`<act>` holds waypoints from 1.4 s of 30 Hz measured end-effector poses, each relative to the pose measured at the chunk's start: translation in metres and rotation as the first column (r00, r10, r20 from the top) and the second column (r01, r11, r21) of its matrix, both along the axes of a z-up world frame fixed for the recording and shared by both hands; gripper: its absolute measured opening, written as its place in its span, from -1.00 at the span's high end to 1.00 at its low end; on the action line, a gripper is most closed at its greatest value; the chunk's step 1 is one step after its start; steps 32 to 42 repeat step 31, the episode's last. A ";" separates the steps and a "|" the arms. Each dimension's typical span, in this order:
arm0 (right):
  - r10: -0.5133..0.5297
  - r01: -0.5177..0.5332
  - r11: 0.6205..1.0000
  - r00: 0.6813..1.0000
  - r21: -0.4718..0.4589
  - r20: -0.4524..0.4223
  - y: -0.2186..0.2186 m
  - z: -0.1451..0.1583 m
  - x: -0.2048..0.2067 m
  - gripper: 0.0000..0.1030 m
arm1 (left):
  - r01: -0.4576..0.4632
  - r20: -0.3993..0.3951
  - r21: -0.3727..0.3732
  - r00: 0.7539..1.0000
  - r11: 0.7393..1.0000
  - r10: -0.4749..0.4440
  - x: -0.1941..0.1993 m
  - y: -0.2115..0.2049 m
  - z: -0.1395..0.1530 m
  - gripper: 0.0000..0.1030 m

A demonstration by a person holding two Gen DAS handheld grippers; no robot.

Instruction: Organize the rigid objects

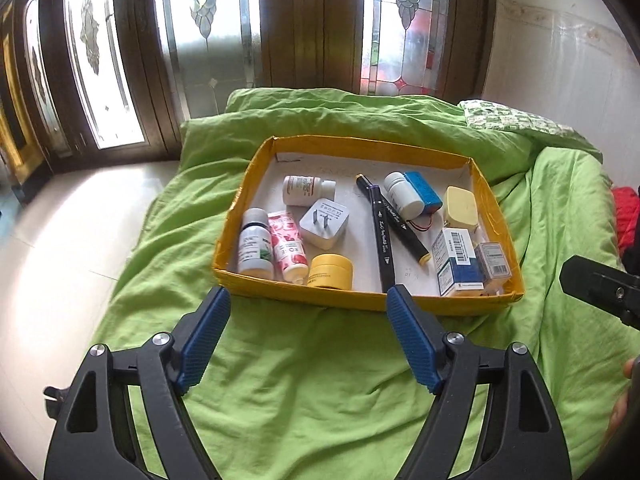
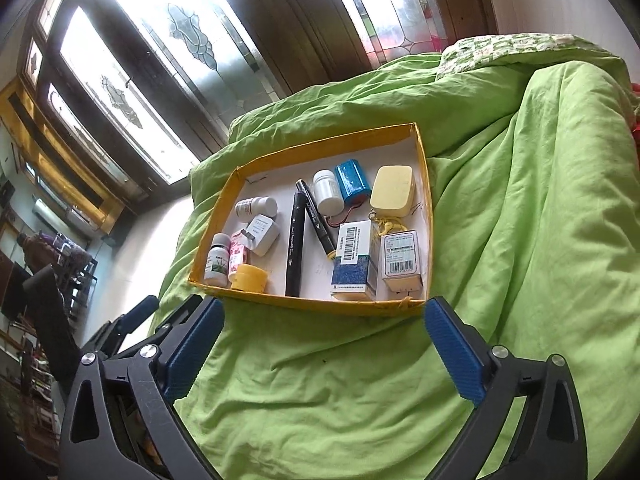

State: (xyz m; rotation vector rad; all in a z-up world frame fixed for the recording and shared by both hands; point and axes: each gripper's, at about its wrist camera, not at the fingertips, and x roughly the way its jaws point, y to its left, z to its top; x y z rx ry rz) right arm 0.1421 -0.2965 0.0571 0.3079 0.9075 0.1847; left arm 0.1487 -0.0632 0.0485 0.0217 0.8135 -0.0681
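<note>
A shallow yellow box (image 1: 424,302) (image 2: 304,306) lies on a green bed sheet and holds several items: white pill bottles (image 1: 306,191), a white plug adapter (image 1: 323,224), a yellow jar (image 1: 331,272) (image 2: 250,277), two black markers (image 1: 382,240) (image 2: 295,240), a blue battery pack (image 1: 424,191) (image 2: 352,180), a cream case (image 1: 462,207) (image 2: 392,192) and medicine cartons (image 1: 458,262) (image 2: 354,260). My left gripper (image 1: 308,294) is open and empty just short of the box's near wall. My right gripper (image 2: 324,306) is open and empty, also at the near wall.
The green sheet (image 1: 304,380) (image 2: 520,220) is rumpled, with a raised fold to the right. A patterned pillow (image 1: 508,118) lies at the back right. White tiled floor (image 1: 60,240) is on the left. Wooden doors with patterned glass (image 1: 208,40) stand behind the bed.
</note>
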 end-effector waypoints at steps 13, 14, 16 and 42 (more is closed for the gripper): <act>-0.023 0.023 0.998 1.000 -0.063 0.012 0.005 0.008 -0.037 -0.97 | -0.047 0.024 0.132 0.999 0.990 0.044 -0.027 -0.005 0.021 -0.60; -0.023 0.023 0.998 1.000 -0.066 0.012 0.006 0.009 -0.039 -0.97 | -0.050 0.025 0.144 0.999 0.988 0.047 -0.029 -0.006 0.022 -0.60; -0.020 0.021 0.998 1.000 -0.065 0.013 0.007 0.010 -0.045 -0.97 | -0.045 0.028 0.159 0.999 0.986 0.041 -0.035 -0.007 0.024 -0.60; -0.031 0.032 0.996 0.999 -0.077 0.013 0.012 0.015 -0.073 -0.97 | 0.020 0.013 0.070 1.000 0.997 -0.021 -0.054 -0.014 0.038 -0.60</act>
